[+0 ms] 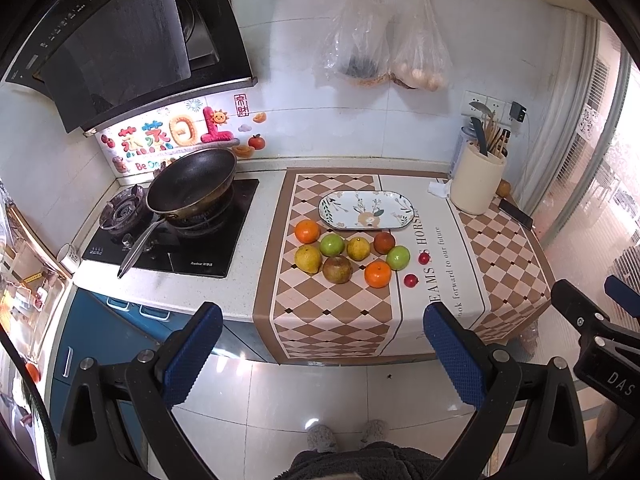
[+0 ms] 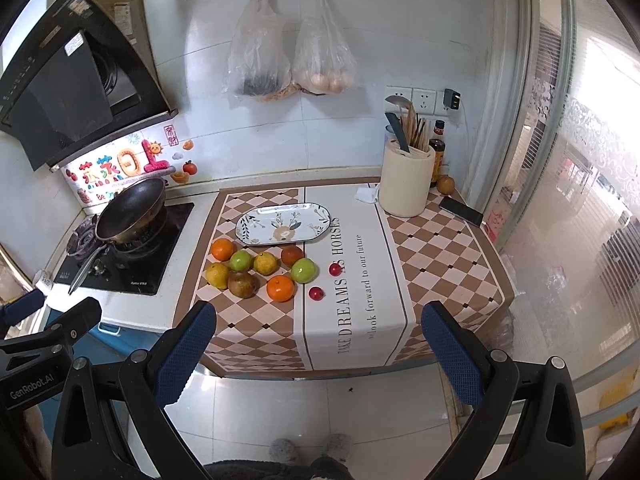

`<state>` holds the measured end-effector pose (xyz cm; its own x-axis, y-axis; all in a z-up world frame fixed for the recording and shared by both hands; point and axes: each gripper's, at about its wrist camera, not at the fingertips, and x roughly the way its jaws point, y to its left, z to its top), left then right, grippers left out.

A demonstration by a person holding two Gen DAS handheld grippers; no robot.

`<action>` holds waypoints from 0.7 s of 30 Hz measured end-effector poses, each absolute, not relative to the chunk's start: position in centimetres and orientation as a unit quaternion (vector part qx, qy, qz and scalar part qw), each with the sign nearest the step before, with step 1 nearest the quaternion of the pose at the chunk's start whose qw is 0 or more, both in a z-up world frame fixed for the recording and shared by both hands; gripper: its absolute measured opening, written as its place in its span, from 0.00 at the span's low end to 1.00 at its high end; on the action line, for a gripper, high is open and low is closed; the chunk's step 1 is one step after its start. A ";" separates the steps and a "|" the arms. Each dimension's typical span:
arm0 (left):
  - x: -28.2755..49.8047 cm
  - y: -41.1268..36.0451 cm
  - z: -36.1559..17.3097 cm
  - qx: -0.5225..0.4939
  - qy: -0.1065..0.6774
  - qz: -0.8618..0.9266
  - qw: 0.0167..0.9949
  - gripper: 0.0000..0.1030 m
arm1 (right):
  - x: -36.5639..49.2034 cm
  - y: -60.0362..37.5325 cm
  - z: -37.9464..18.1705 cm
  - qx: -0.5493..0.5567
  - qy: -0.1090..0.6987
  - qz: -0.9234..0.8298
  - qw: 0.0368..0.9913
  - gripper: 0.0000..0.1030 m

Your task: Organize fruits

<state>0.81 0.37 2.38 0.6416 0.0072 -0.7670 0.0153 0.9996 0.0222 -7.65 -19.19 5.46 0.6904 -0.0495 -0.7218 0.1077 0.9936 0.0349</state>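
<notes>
both grippers, left (image 1: 322,350) and right (image 2: 318,350), jaws wide apart, empty. fruits (image 1: 348,258) far ahead of jaws: round, firm, likely roll; grip across middle. plate (image 1: 366,210) beyond.

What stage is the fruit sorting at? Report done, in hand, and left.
Done: nothing; the plate holds no fruit. In hand: nothing; the left gripper and right gripper hang open, short of the counter. Left: all the fruits, including two small red ones, lie on the cloth.
</notes>
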 end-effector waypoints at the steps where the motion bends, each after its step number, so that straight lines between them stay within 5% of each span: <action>1: 1.2 0.3 2.3 0.013 0.422 0.004 0.907 1.00 | -7.4 -19.6 5.1 0.043 0.389 -0.041 0.919 1.00; 12: 5.2 0.9 -3.6 0.043 0.405 0.138 0.903 1.00 | 0.4 -23.6 -5.2 0.100 0.450 0.040 0.886 1.00; 21: 15.5 5.2 -12.2 0.046 0.498 0.156 0.852 1.00 | 9.3 -18.9 -16.1 0.088 0.537 0.071 0.836 0.99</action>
